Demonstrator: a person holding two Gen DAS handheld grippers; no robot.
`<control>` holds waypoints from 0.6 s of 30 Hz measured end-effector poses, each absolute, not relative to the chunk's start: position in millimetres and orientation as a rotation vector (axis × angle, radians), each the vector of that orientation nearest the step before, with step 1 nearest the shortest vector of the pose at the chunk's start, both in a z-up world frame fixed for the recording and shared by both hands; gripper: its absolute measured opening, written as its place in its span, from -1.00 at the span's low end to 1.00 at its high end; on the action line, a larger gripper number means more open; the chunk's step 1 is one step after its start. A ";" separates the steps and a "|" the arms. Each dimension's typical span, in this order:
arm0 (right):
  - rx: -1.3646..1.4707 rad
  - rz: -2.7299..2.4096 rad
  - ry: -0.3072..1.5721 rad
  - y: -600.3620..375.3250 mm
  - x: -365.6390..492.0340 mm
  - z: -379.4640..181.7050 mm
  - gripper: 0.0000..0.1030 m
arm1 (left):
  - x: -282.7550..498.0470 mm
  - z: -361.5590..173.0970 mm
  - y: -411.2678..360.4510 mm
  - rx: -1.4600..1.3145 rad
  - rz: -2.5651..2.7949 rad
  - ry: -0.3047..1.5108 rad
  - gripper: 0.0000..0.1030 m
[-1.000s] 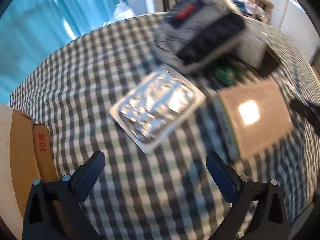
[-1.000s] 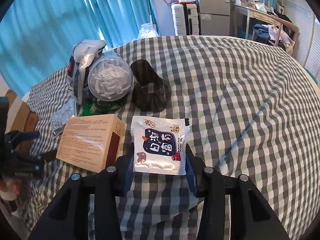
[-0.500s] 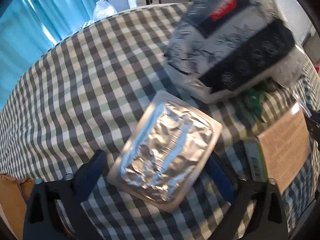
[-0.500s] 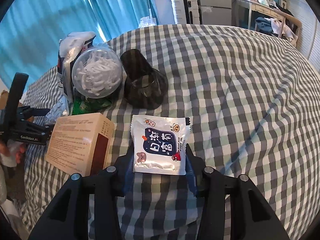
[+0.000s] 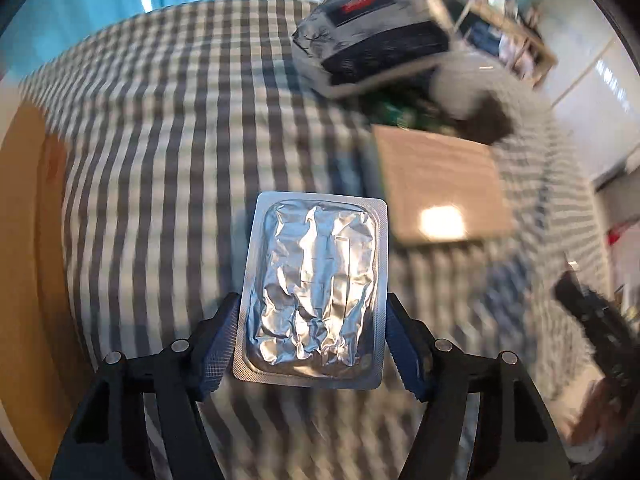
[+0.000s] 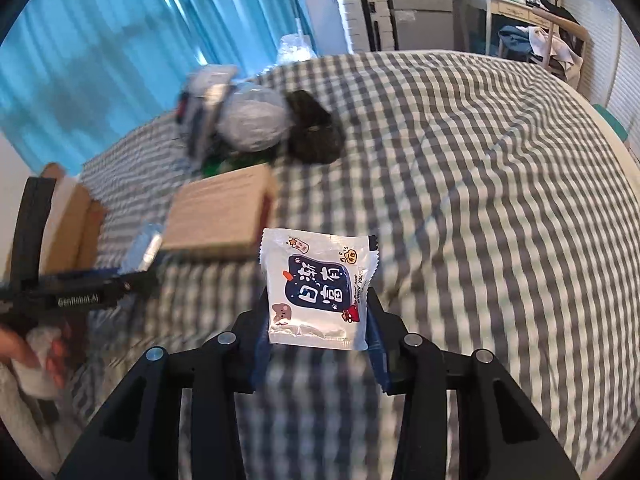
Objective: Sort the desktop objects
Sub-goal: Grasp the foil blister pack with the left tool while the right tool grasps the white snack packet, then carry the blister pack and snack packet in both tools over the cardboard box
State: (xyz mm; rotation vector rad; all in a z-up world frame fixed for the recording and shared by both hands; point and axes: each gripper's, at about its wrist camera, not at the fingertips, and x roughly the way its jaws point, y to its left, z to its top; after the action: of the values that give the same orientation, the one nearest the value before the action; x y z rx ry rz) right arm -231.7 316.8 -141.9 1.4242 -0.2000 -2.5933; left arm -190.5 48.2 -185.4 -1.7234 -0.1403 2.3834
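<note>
A silver foil blister pack (image 5: 316,280) stands sharp between the fingers of my left gripper (image 5: 313,312), whose jaws are closing; both blue pads press its long edges. The pack hangs above the checked tablecloth (image 5: 160,140), which is blurred behind it. My right gripper (image 6: 318,320) is shut on a white snack packet (image 6: 320,280) with a dark blue label, held clear of the cloth.
A brown cardboard box (image 6: 220,208) lies left of centre. Behind it are a clear round tub (image 6: 252,120), a dark cup on its side (image 6: 312,128), a grey-and-black packet (image 5: 372,36) and something green (image 5: 400,112). An open carton (image 5: 28,240) sits past the table's left edge.
The left gripper came down over the foil pack, closed on its sides and lifted it off the cloth. The right gripper, still holding the snack packet, has risen and shifted.
</note>
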 end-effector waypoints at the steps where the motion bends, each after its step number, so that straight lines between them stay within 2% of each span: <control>1: 1.413 -2.594 -0.190 313.6 -222.7 -136.3 -0.22 | -172.4 -178.0 49.1 -1.706 2.407 -0.131 0.37; 3: 1.390 -2.586 -0.153 306.0 -205.0 -123.6 -0.22 | -131.9 -157.6 52.5 -1.658 2.460 -0.121 0.37; 5: 1.354 -2.591 -0.140 296.7 -191.6 -107.3 -0.22 | -197.7 -143.1 41.0 -1.634 2.461 -0.183 0.37; 8: 1.269 -2.581 -0.145 280.1 -170.6 -74.5 -0.22 | -199.8 -127.4 67.5 -1.568 2.514 -0.193 0.37; 13: 1.114 -2.598 -0.030 242.3 -134.4 -22.7 -0.22 | -176.3 -68.1 44.5 -1.404 2.657 -0.165 0.38; 18: 1.014 -2.563 0.016 202.7 -110.5 8.8 -0.22 | -163.9 -35.1 12.9 -1.320 2.770 -0.117 0.38</control>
State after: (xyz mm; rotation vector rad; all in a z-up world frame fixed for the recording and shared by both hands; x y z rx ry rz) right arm -110.5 202.7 8.8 1.0143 0.0158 -2.5625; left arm -163.9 12.9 -35.1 -1.3199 -0.1173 2.7704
